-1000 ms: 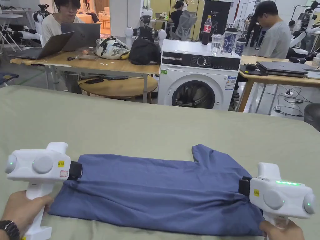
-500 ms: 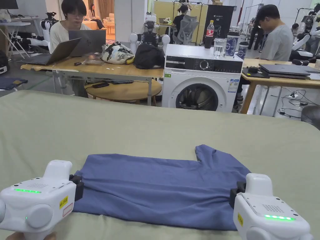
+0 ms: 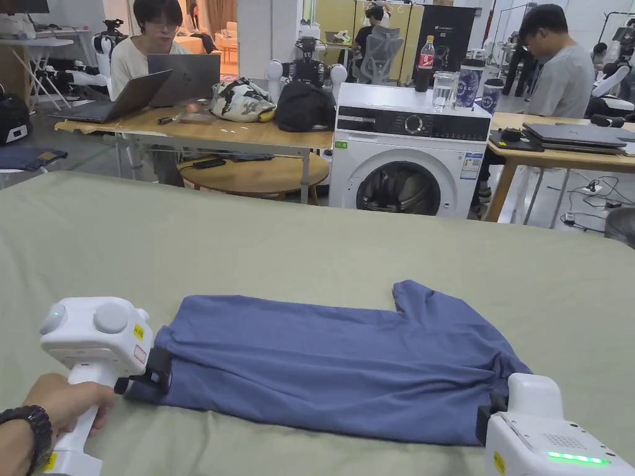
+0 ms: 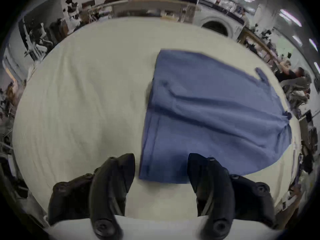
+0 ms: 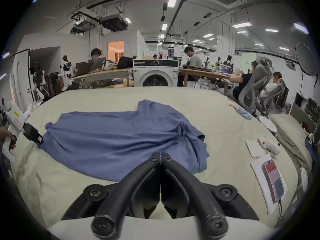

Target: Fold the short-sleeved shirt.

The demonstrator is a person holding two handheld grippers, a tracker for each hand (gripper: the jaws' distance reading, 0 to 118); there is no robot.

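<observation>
A blue short-sleeved shirt (image 3: 335, 365) lies folded lengthwise on the pale green table cover (image 3: 248, 248), hem to the left and a sleeve sticking up at the far right. My left gripper (image 3: 149, 378) sits at the hem's near corner. In the left gripper view it (image 4: 161, 159) is open, with the shirt (image 4: 216, 122) corner lying between the spread jaws. My right gripper (image 3: 490, 412) is low at the shirt's near right end. In the right gripper view it (image 5: 160, 155) is shut, tips touching over the flat shirt (image 5: 121, 139), no cloth bunched in them.
To the right on the table lie a phone on paper (image 5: 273, 181), a white handheld device (image 5: 268, 145) and a blue pack (image 5: 242, 112). Beyond the far edge stand a washing machine (image 3: 403, 161) and desks with people working.
My left gripper has come up from low and flat to upright at the hem corner. The right gripper stays low at the right end. The shirt's right end now drapes further right.
</observation>
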